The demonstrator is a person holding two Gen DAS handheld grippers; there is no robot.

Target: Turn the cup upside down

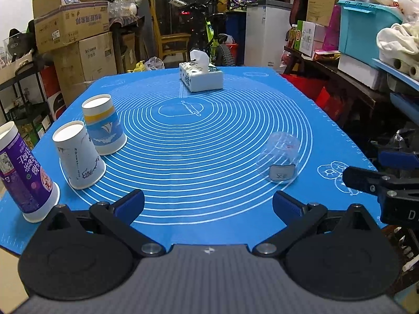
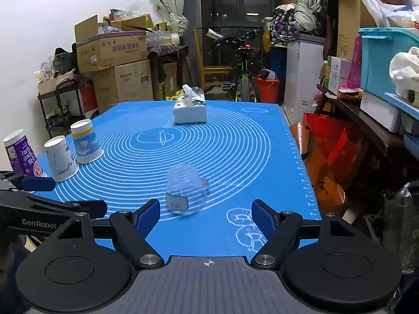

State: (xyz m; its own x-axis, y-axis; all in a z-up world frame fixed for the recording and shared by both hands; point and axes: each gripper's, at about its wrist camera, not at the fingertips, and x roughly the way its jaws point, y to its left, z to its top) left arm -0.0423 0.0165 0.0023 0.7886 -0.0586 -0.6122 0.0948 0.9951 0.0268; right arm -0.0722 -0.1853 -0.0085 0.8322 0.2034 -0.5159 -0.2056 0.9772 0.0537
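A clear plastic cup stands upside down on the blue mat, right of centre; in the right wrist view the cup sits just ahead of my right gripper. Three paper cups stand upside down at the mat's left: a purple one, a white one and a blue-and-yellow one. My left gripper is open and empty over the mat's near edge. My right gripper is open and empty, just short of the clear cup. It shows at the left wrist view's right edge.
A tissue box stands at the mat's far side. Cardboard boxes are stacked at the left, a bicycle behind, and shelves with a teal bin along the right. Red bags lie by the table's right edge.
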